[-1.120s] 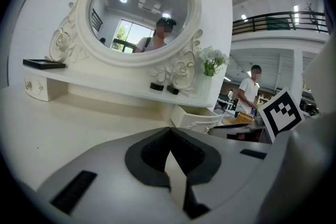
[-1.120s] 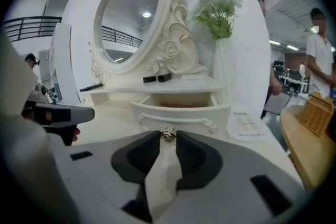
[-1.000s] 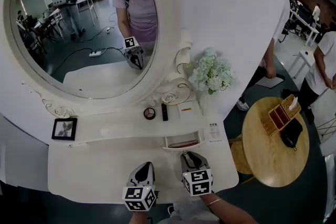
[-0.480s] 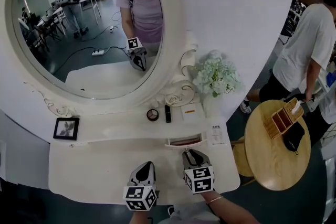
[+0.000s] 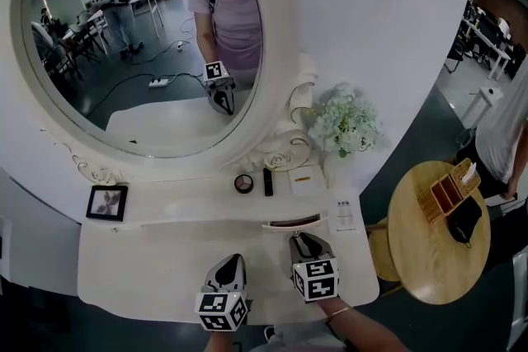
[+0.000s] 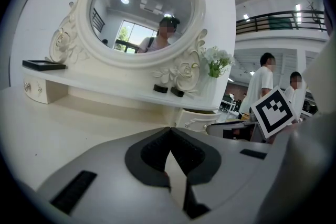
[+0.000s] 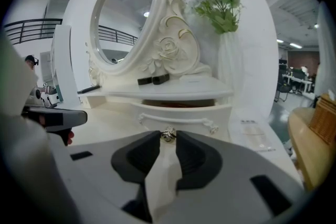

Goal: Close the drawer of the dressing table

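Observation:
The white dressing table [image 5: 148, 260] has a small curved drawer [image 5: 290, 222] under its shelf, open by only a narrow slit. In the right gripper view the drawer front [image 7: 178, 113] is straight ahead, and my right gripper [image 7: 168, 136] is shut on its small metal knob [image 7: 168, 134], which sits between the fingertips. In the head view the right gripper [image 5: 302, 237] points at the drawer. My left gripper [image 5: 233, 259] hovers over the tabletop to the left of it, shut with nothing in it [image 6: 169, 129].
On the shelf lie a round compact [image 5: 243, 183], a dark lipstick [image 5: 267, 181] and a card [image 5: 306, 179]. A photo frame [image 5: 106, 202] stands at the left and a vase of flowers [image 5: 345, 124] at the right. A round wooden table [image 5: 437, 260] stands to the right.
The drawer has slid inward, from showing its inside to a thin slit. My right gripper has moved forward with it. The left gripper has stayed put.

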Available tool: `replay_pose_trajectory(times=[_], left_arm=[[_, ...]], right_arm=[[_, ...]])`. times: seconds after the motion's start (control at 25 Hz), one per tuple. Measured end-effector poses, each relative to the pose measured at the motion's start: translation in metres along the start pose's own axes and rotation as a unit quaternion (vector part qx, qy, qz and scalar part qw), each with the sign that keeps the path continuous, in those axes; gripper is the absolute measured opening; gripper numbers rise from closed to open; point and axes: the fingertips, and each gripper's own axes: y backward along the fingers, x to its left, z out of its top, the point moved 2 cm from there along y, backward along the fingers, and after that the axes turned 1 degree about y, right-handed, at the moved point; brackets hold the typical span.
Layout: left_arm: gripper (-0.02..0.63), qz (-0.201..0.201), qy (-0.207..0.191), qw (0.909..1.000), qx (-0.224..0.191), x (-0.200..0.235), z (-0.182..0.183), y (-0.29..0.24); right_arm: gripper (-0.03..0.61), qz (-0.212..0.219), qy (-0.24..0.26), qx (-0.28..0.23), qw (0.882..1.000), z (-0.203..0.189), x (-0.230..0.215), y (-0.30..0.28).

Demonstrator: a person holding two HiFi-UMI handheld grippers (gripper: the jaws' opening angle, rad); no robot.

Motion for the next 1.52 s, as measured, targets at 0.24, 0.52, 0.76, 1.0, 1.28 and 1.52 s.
replay_pose_trajectory(times=[0.24, 0.52, 0.76, 1.0, 1.28, 1.52], left_arm=[[0.001, 0.005, 0.003, 1.0, -0.002, 0.004, 0.0, -0.001], [0.002, 0.01, 0.006, 0.9999, -0.004, 0.006, 0.001, 0.0], [0.002, 0.014, 0.007, 0.9999, -0.004, 0.007, 0.001, 0.002], [0.001, 0.018, 0.01, 0.9998, -0.007, 0.009, 0.001, 0.004], [0.001, 0.021, 0.009, 0.9997, -0.013, 0.009, 0.005, 0.009], [0.0, 0.025, 0.004, 0.9995, -0.016, 0.009, 0.005, 0.017]], right_arm=[[0.098, 0.003, 0.001, -0.002, 1.0, 0.005, -0.003, -0.007], [0.098, 0.005, 0.002, -0.003, 1.0, 0.01, -0.005, -0.012], [0.098, 0.005, 0.0, -0.003, 1.0, 0.014, -0.008, -0.017], [0.098, 0.003, 0.001, -0.005, 1.0, 0.017, -0.01, -0.023], [0.1, 0.006, 0.001, -0.003, 1.0, 0.02, -0.012, -0.027], [0.1, 0.007, -0.003, -0.005, 1.0, 0.02, -0.012, -0.027]])
